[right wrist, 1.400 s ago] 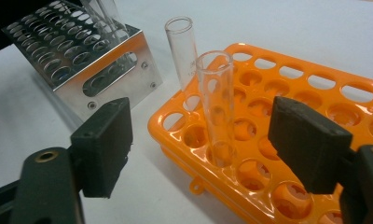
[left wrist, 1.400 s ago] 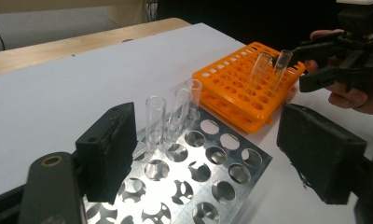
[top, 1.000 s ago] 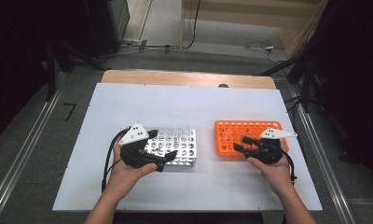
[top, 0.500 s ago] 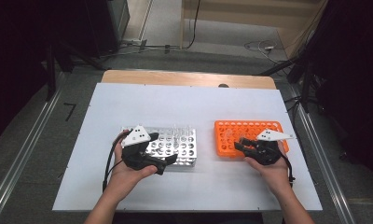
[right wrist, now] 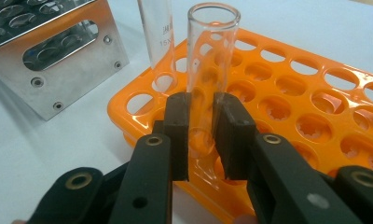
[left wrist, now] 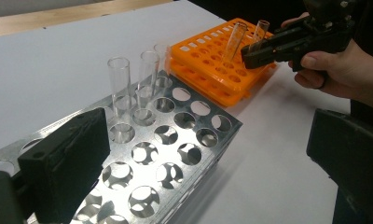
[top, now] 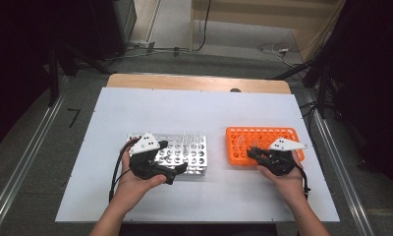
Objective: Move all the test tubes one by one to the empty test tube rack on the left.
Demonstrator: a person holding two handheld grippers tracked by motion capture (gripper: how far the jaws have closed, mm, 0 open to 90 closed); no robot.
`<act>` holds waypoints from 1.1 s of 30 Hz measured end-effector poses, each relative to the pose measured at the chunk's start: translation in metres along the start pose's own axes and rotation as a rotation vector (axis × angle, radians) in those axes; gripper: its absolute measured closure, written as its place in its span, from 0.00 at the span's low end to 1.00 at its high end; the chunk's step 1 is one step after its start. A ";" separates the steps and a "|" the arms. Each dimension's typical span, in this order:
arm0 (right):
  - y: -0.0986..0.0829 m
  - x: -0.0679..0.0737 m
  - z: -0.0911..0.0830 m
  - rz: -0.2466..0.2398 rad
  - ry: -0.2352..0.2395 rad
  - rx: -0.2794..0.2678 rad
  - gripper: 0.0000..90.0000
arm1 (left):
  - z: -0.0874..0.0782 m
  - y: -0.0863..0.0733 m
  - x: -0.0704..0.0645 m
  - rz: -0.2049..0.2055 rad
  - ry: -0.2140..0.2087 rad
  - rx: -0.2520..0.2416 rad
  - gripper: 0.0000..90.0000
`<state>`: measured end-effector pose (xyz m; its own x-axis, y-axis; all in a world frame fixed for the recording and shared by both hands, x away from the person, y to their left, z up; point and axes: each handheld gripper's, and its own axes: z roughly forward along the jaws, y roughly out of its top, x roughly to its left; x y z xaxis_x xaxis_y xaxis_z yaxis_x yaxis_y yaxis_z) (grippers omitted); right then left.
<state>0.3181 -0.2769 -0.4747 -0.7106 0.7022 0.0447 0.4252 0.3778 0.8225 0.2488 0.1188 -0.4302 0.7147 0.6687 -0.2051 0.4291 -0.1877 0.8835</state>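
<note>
Standing near upright over the orange rack's point(right wrist: 315, 116) near-left corner, mouth up and long axis close to vertical, the glass tube point(right wrist: 208, 70) is clamped by the right gripper point(right wrist: 202, 135); the left gripper point(left wrist: 198, 154) gapes, released, over the metal rack point(left wrist: 175, 140).

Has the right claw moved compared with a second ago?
Yes. The right claw has shifted left along the near edge of the orange rack, toward the metal rack, and grips a glass tube.

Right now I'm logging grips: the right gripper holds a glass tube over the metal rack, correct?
Not quite. The right gripper does hold a glass tube, but over the orange rack, not the metal rack. The right gripper view shows it.
</note>
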 end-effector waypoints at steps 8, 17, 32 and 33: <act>0.000 -0.002 -0.003 0.022 0.015 -0.015 0.82 | -0.001 0.000 0.001 0.000 0.003 -0.003 0.00; 0.008 -0.001 -0.016 0.028 0.018 -0.063 0.82 | 0.000 0.000 -0.001 0.002 0.002 -0.001 0.00; 0.023 0.018 -0.027 -0.003 0.060 -0.099 0.82 | -0.002 0.002 -0.003 0.007 -0.001 -0.009 0.00; 0.024 0.019 -0.028 -0.004 0.065 -0.098 0.82 | -0.002 0.003 -0.003 0.007 -0.002 -0.012 0.00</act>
<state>0.2988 -0.2710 -0.4383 -0.7484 0.6590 0.0749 0.3673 0.3178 0.8741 0.2463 0.1178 -0.4263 0.7188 0.6661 -0.1992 0.4172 -0.1841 0.8900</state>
